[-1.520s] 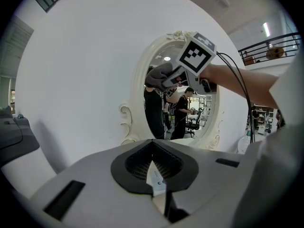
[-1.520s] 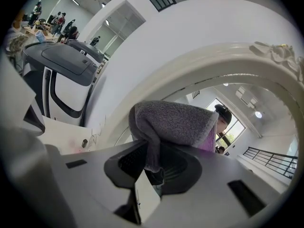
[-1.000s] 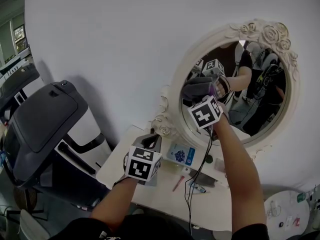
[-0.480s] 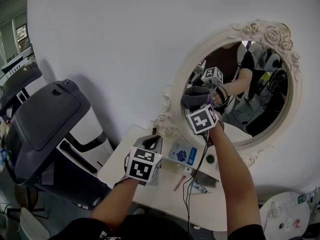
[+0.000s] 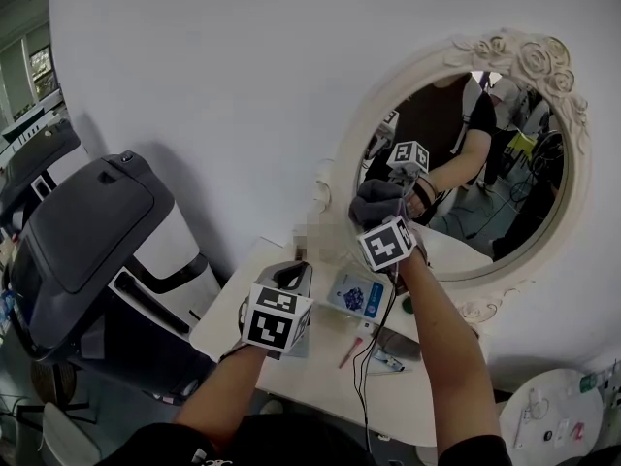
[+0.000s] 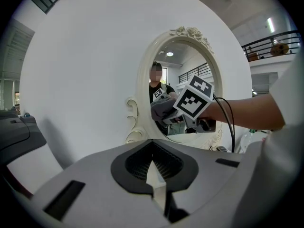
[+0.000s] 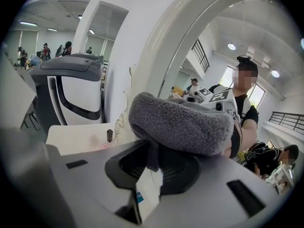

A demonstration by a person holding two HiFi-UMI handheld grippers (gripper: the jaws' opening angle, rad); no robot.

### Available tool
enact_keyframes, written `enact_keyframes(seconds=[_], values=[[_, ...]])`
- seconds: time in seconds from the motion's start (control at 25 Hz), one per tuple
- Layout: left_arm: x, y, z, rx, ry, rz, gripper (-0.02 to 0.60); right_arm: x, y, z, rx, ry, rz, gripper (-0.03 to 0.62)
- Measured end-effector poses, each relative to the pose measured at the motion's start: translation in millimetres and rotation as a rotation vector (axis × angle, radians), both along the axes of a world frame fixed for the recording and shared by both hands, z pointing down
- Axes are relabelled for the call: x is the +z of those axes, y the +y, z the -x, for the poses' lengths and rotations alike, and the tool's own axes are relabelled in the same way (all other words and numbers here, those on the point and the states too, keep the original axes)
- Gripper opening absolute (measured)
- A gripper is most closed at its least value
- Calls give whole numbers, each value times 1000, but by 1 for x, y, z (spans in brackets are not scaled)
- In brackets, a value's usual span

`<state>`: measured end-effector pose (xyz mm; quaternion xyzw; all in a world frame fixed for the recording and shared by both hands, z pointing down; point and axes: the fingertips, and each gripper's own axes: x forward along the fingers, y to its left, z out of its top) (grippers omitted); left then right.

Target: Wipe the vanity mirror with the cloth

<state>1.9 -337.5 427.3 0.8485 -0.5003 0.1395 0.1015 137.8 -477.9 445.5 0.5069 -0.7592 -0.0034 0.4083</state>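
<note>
Clamping cloth (image 5: 375, 199), R gripper (image 5: 375, 216) is pressing it on mirror (image 5: 464, 229), left side; L gripper (image 5: 291, 273) is hovering over table (image 5: 320, 377), jaws together, empty.

I'm seeing a grey, fleecy cloth (image 7: 183, 122). The mirror (image 5: 524, 56) has a cream frame with a carved rose pattern. White wall (image 5: 213, 85), white table (image 5: 320, 377). The left gripper (image 6: 153, 172) and right gripper (image 7: 149, 175) are grey, their cubes black-and-white squares. There's a blue-and-white packet (image 5: 353, 295) at the table's far edge.
</note>
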Motion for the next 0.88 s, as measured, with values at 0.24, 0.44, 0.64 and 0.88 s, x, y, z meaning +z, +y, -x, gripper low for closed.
enact_keyframes(seconds=[0.24, 0.44, 0.64, 0.88], values=[[4, -3, -1, 2, -9, 9, 5, 28, 2, -5, 14, -39, 46, 63], [9, -6, -4, 8, -14, 21, 5, 55, 8, -16, 42, -76, 104, 63], [13, -8, -10, 22, -19, 30, 5, 70, 8, -31, 56, -85, 122, 63], [14, -10, -17, 40, -18, 34, 5, 73, 15, -45, 71, -93, 137, 63]])
